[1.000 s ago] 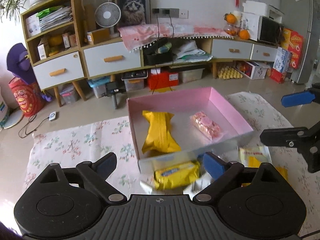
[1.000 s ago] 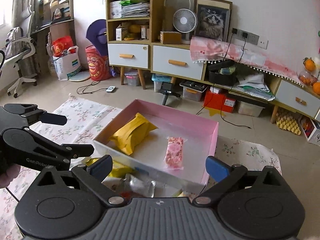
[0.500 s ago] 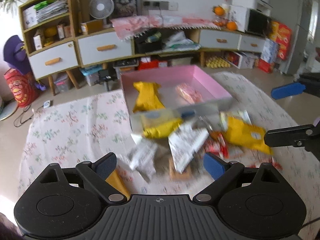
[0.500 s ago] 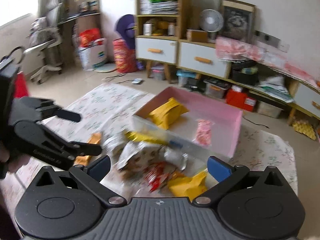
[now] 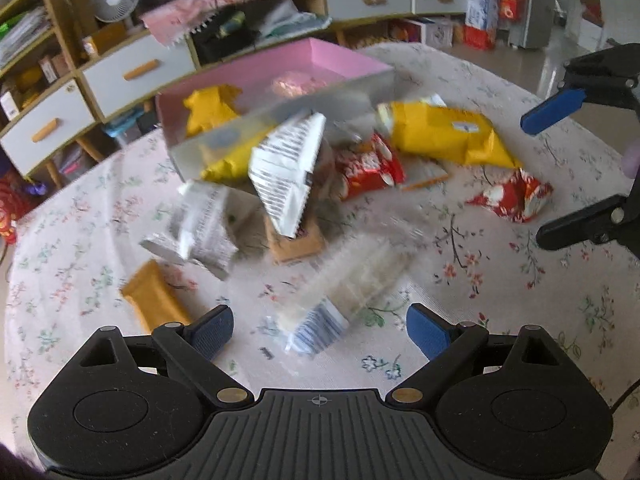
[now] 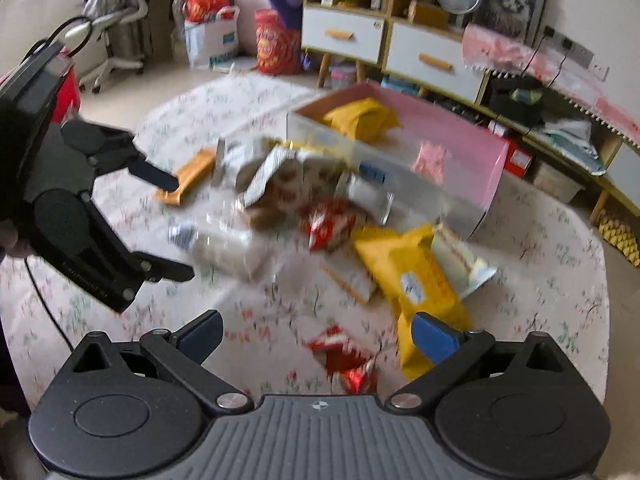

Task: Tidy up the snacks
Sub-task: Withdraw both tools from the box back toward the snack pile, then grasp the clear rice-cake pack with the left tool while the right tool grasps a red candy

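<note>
From the left wrist view, the left gripper (image 5: 319, 330) points down at a floral cloth (image 5: 500, 280) with its blue-padded jaws spread wide and nothing pressed between them; a clear, blurred packet (image 5: 340, 292) lies on the cloth just ahead of the gap. Beyond it sits a loose heap of snacks: a white striped packet (image 5: 286, 176) propped over a tan one, two red wrappers (image 5: 370, 168), a big yellow bag (image 5: 444, 134) and an orange bar (image 5: 154, 300) off to the left. Behind the heap stands the pink box (image 5: 320, 56), holding a yellow pack (image 5: 208, 106) and a pink one too blurred to read. The right gripper (image 5: 576, 168) hangs at the right edge, jaws apart and empty. From the right wrist view, the right gripper (image 6: 316, 336) is wide, its jaws just beginning to close, with no pad pressing on anything; a red wrapper (image 6: 344, 356) lies on the cloth between the fingers and the big yellow bag (image 6: 412, 280) runs under the right finger. The pink box (image 6: 460, 136) stands beyond the heap, its near wall touching several packets. The left gripper (image 6: 176, 228) hovers at the left, held by a hand partly visible, its jaws parted above the cloth near the clear packet (image 6: 224, 248).
</note>
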Available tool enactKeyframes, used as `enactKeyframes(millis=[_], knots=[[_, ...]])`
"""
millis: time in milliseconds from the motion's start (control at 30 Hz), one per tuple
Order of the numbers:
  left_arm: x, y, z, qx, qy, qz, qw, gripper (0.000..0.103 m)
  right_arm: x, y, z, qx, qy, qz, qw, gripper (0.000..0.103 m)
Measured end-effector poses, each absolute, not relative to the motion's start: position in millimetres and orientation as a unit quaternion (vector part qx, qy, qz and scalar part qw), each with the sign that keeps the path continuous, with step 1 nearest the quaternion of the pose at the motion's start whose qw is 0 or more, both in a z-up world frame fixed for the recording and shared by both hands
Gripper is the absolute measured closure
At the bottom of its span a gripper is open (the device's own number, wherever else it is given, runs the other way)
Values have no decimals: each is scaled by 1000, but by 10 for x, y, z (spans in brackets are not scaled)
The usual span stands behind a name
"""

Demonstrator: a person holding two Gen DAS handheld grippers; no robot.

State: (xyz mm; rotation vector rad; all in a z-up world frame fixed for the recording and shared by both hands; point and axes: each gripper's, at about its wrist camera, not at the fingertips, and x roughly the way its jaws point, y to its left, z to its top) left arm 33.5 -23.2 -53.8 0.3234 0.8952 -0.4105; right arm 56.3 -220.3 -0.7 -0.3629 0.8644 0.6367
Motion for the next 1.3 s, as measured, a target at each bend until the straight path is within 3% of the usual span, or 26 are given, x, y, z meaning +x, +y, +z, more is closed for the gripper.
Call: enactKeyframes(millis=[500, 700, 833, 1033, 1167, 1300], knots=[[475, -281, -653, 136, 425, -251, 859, 10, 598, -2254, -461, -187, 479, 313, 798, 32], [548, -278, -658, 126, 425, -265, 856, 11, 649, -2285, -486, -171, 479, 316, 801, 33], [580, -299, -643, 124, 426, -273, 853, 19, 679, -2280, -493, -168, 476, 317, 803, 34], [583, -357, -598, 137, 437, -284, 842, 32, 694, -2281, -459, -164, 471, 314, 808, 54], [541, -400, -556, 167, 446, -303, 825, 30, 704, -2274, -437, -162, 472, 310, 809, 67], [510, -465, -521, 202, 428, -304, 827, 28, 689, -2261, -423, -173, 472, 311, 806, 70]])
